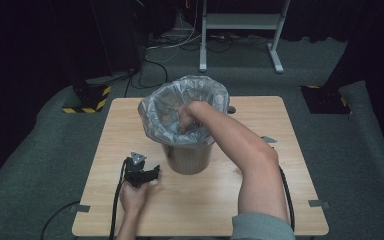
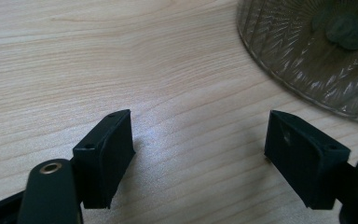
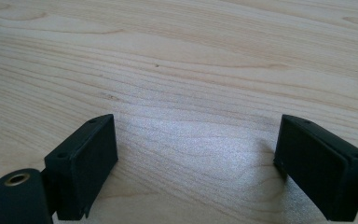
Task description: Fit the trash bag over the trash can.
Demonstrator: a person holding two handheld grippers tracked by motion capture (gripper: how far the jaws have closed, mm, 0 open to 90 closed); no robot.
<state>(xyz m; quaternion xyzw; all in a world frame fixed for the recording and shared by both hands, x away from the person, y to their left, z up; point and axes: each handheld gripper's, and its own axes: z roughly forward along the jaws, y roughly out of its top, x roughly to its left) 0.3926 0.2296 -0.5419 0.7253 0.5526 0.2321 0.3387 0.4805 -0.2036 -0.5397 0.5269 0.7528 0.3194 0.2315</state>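
A ribbed clear bin [image 1: 187, 157] lined with a grey plastic bag [image 1: 157, 107] stands at the middle of the wooden table [image 1: 260, 115]. The person's bare right hand [image 1: 185, 119] reaches down into the bag. My left gripper [image 1: 152, 174], held in the left hand, rests low on the table just left of the bin. Its jaws stand wide apart with only wood between them [image 2: 198, 154], and the bin's base [image 2: 307, 56] is at the upper right. My right gripper [image 3: 196, 158] is open over bare wood, holding nothing. A grey plate [image 1: 268, 139] peeks out beside the right forearm.
A black cable [image 1: 286, 195] runs along the table behind the right arm. Grey tape marks [image 1: 319, 203] sit near the front corners. A white desk frame [image 1: 240, 22], floor cables and black-yellow striped bases [image 1: 87, 102] lie beyond the table on grey carpet.
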